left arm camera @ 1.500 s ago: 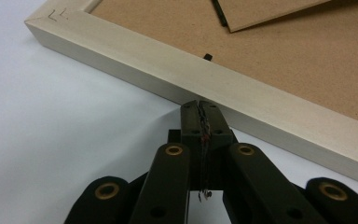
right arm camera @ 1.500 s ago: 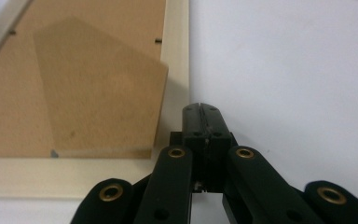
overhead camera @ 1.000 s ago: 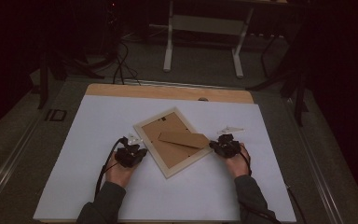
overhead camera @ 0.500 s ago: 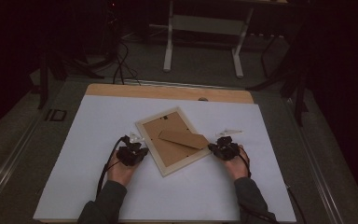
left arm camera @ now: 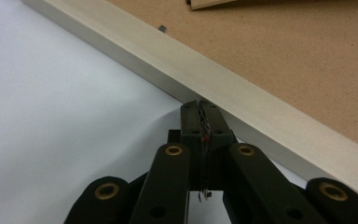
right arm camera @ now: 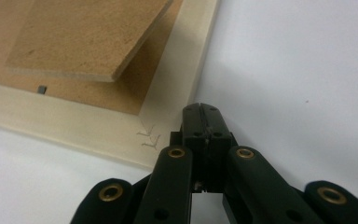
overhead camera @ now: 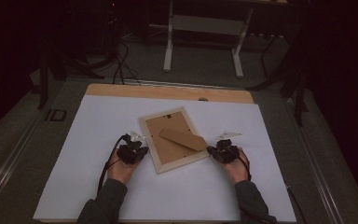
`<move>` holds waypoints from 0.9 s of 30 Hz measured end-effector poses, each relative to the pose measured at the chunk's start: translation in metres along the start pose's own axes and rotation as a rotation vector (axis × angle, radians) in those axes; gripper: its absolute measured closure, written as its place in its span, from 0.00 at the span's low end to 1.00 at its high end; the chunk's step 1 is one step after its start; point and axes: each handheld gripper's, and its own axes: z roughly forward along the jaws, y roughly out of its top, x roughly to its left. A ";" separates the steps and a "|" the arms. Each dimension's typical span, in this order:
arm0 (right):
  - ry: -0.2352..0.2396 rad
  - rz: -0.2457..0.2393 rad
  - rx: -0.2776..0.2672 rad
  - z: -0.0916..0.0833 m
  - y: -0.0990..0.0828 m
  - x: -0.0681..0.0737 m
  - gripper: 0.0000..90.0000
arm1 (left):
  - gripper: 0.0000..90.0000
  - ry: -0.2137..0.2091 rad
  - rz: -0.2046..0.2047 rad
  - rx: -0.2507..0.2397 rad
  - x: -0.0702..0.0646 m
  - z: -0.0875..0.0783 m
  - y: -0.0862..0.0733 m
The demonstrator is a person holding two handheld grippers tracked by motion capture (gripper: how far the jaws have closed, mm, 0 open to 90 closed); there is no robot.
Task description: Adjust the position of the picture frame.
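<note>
Both grippers bracket the picture frame (overhead camera: 173, 139), which lies face down and skewed on the white table sheet (overhead camera: 74, 186), long axis running from far-left to near-right; the left gripper (overhead camera: 135, 150) sits against its left long rail, the right gripper (overhead camera: 219, 151) by its near-right corner, each with jaws pressed together on nothing. Neither hand looks clearly nearer. Right gripper view adds the stand flap (right arm camera: 88, 39) lifted off the backing and tips just beside the corner (right arm camera: 161, 135); left gripper view shows tips meeting the rail (left arm camera: 242, 112).

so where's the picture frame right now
In the high view the picture frame lies face down mid-table on the white sheet, between the left tongs and right tongs.
</note>
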 end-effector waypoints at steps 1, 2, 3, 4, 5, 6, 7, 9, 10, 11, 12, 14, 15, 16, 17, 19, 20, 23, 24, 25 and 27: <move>0.002 -0.004 -0.001 -0.001 -0.002 0.002 1.00 | 1.00 0.004 0.002 0.002 0.000 0.000 0.001; 0.004 -0.005 -0.001 -0.002 -0.002 0.002 1.00 | 1.00 0.005 0.001 0.002 0.000 0.000 0.001; 0.005 -0.007 -0.001 -0.002 -0.003 0.003 1.00 | 1.00 0.004 -0.002 0.001 0.000 0.000 0.001; 0.006 -0.007 -0.001 -0.003 -0.004 0.004 1.00 | 1.00 0.002 -0.007 0.000 0.000 0.001 0.001; 0.009 -0.006 -0.002 -0.003 -0.004 0.004 1.00 | 1.00 -0.004 -0.011 -0.002 0.002 0.001 0.001; 0.011 -0.004 -0.005 -0.004 -0.005 0.005 1.00 | 1.00 -0.012 -0.023 -0.007 0.003 0.001 0.000; 0.016 -0.003 -0.009 -0.005 -0.007 0.006 1.00 | 1.00 -0.017 -0.028 -0.007 0.004 0.001 0.000; 0.025 -0.002 -0.017 -0.006 -0.009 0.007 1.00 | 1.00 -0.020 -0.038 -0.012 0.006 0.002 0.000; 0.030 0.004 -0.019 -0.006 -0.010 0.008 1.00 | 1.00 -0.020 -0.041 -0.011 0.006 0.002 0.001; 0.034 0.002 -0.018 -0.007 -0.011 0.008 1.00 | 1.00 -0.018 -0.043 -0.010 0.006 0.002 0.001; 0.035 0.005 -0.018 -0.007 -0.011 0.009 1.00 | 1.00 -0.017 -0.047 -0.009 0.007 0.002 0.002; 0.036 0.001 -0.015 -0.008 -0.012 0.011 1.00 | 1.00 -0.019 -0.061 -0.010 0.009 0.003 0.003; 0.038 0.001 -0.016 -0.008 -0.012 0.012 1.00 | 1.00 -0.024 -0.077 -0.011 0.013 0.004 0.004; 0.042 -0.001 -0.019 -0.008 -0.013 0.014 1.00 | 1.00 -0.026 -0.088 -0.013 0.014 0.005 0.005; 0.044 0.000 -0.017 -0.008 -0.013 0.015 1.00 | 1.00 -0.024 -0.098 -0.016 0.017 0.007 0.007; 0.049 -0.005 -0.018 -0.007 -0.013 0.017 1.00 | 1.00 -0.017 -0.104 -0.015 0.018 0.008 0.009; 0.050 -0.007 -0.017 -0.007 -0.013 0.018 1.00 | 1.00 -0.013 -0.099 -0.015 0.019 0.009 0.010; 0.048 -0.012 -0.031 -0.008 -0.012 0.019 1.00 | 1.00 -0.011 -0.090 -0.012 0.019 0.009 0.010; 0.047 -0.012 -0.035 -0.008 -0.012 0.020 1.00 | 1.00 -0.012 -0.083 -0.011 0.018 0.008 0.009; 0.046 -0.017 -0.036 -0.009 -0.012 0.020 1.00 | 1.00 -0.016 -0.075 -0.005 0.017 0.007 0.008; 0.049 -0.019 -0.036 -0.010 -0.011 0.021 1.00 | 1.00 -0.020 -0.067 -0.005 0.016 0.005 0.007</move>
